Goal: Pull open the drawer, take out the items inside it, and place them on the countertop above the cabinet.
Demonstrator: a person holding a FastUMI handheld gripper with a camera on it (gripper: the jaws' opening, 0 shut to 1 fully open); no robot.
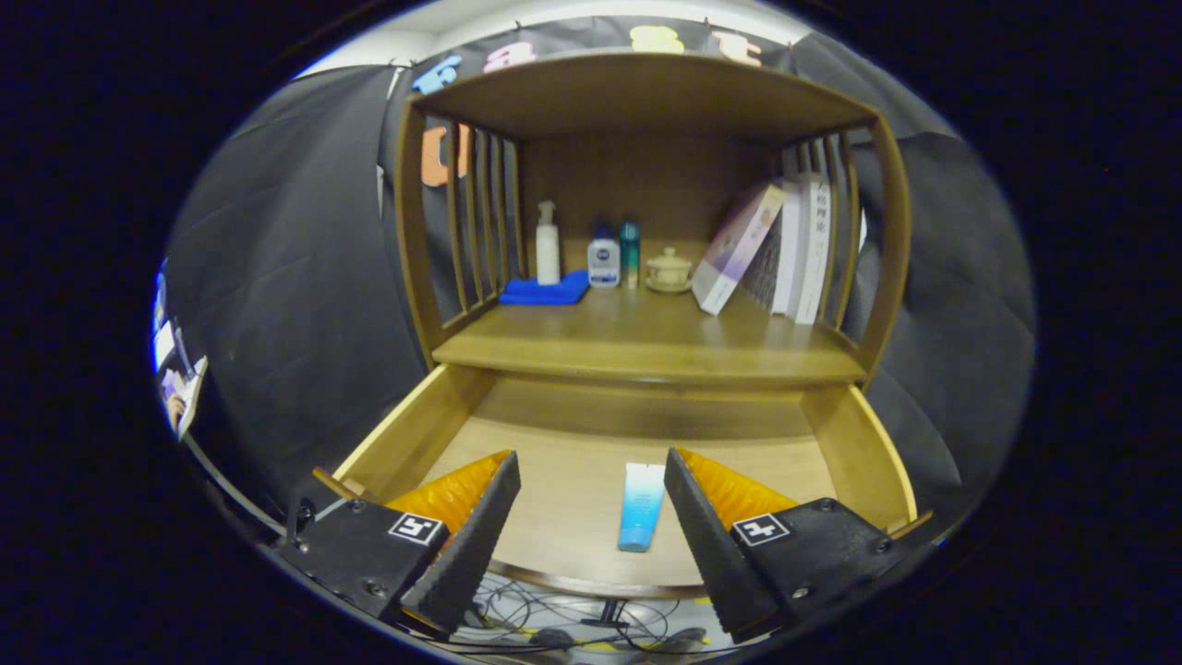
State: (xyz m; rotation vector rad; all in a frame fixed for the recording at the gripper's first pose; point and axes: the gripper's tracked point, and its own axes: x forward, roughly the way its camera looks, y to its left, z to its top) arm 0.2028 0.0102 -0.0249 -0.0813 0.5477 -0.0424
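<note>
Your gripper (591, 480) hangs wide apart above the open wooden drawer (868, 453); the flat blue-and-white tube (641, 506) lies on its smooth floor between your fingers, nearer the right one.

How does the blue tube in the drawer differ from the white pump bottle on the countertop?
The blue tube lies flat on the open drawer floor, between the open gripper's fingers; the white pump bottle stands upright on a blue cloth. The tube fades white to blue; the bottle is all white. Both look like toiletries.
</note>
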